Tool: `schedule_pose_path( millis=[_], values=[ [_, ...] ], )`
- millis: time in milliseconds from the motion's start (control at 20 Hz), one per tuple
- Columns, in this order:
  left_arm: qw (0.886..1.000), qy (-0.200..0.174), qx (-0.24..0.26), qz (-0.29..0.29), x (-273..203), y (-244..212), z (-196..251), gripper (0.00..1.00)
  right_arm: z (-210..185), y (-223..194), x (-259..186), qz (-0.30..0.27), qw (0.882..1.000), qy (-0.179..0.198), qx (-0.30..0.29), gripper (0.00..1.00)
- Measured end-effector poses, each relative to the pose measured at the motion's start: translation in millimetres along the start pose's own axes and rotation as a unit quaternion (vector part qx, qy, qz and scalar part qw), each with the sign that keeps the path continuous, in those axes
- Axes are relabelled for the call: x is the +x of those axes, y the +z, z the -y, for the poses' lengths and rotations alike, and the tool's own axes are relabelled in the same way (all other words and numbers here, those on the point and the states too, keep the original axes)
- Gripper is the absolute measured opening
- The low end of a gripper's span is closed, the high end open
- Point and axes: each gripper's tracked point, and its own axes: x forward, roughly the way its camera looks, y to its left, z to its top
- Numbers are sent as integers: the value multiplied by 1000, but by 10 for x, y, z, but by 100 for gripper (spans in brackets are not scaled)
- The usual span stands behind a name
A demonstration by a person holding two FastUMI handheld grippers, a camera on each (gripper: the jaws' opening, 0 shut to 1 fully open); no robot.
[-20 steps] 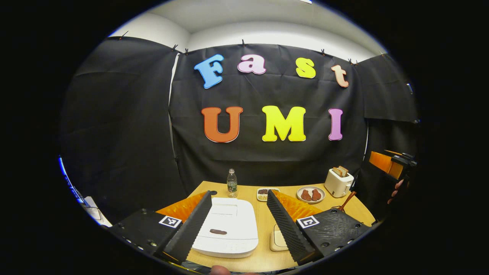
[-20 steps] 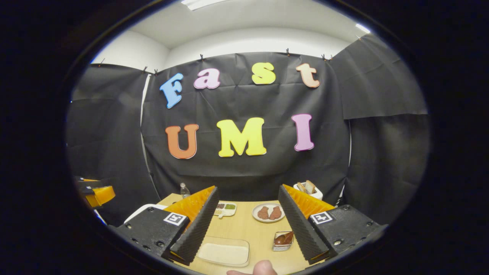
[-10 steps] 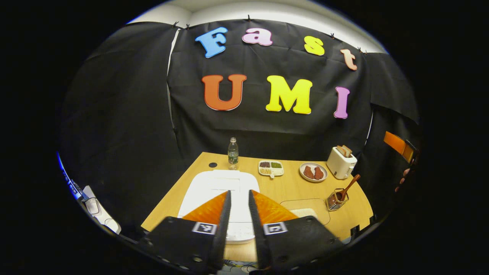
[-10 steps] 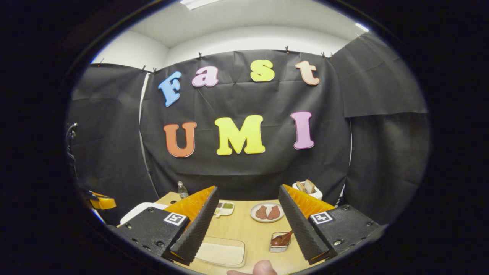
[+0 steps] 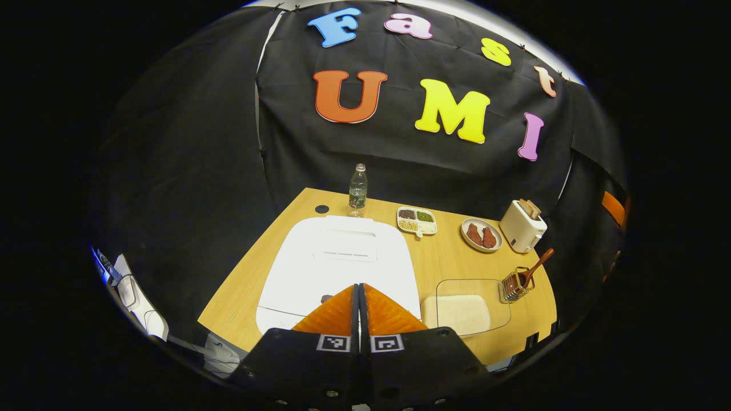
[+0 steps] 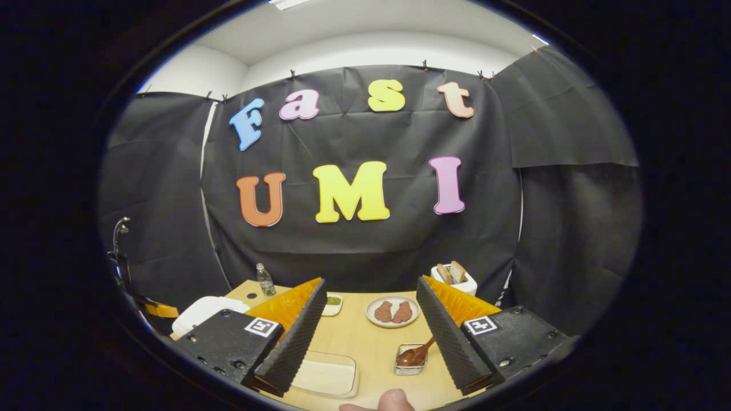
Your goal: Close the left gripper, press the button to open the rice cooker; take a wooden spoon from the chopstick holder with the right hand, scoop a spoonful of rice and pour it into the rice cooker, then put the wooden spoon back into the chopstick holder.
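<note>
My left gripper [image 5: 359,288] is pressed together above the rice cooker [image 5: 337,262]; its lid is down. My right gripper [image 6: 371,285] is spread wide, holding nothing.

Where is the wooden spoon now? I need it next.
In the left gripper view, the wooden spoon stands in the chopstick holder at the table's right, beside the rice tray.

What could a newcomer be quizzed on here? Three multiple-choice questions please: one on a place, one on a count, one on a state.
1. Where is the wooden spoon?
A. in the wire holder
B. on the plate
C. in the toaster

2. How many brown pieces lie on the plate?
A. one
B. two
C. four

3. How is the rice cooker lid?
A. open
B. removed
C. closed

Answers: 1 A, its bowl sits inside the holder. 2 B, two lie side by side. 3 C, the lid lies flat.
</note>
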Motion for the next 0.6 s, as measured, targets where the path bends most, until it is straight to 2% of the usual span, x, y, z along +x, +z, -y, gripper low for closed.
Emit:
schedule_pose_path(
  millis=[150,200,250,350,400,450,500,550,600],
  values=[
    [1000,3,-2,-22,191,-133,-99,0,34,-99,44,-12,1000,-3,-3,100],
    [1000,4,-2,-29,250,-173,-129,0,57,-128,53,-16,1000,-6,-3,96],
    [999,5,-1,-35,285,-210,-161,0,78,-147,76,-20,1000,-9,-4,100],
    [999,3,-3,-46,353,-273,-180,0,116,-180,113,-26,1000,-14,-4,96],
    [999,3,-2,-49,376,-287,-180,0,125,-194,134,-28,999,-16,-3,100],
    [999,4,-1,-51,410,-306,-198,0,135,-199,152,-30,999,-19,-4,100],
    [999,7,-1,-54,436,-322,-224,0,138,-205,160,-31,999,-20,-3,96],
    [998,8,-3,-57,465,-352,-249,0,132,-200,169,-32,999,-21,-3,100],
    [998,6,-6,-62,481,-376,-248,0,123,-212,175,-32,999,-20,-5,96]
  ],
)
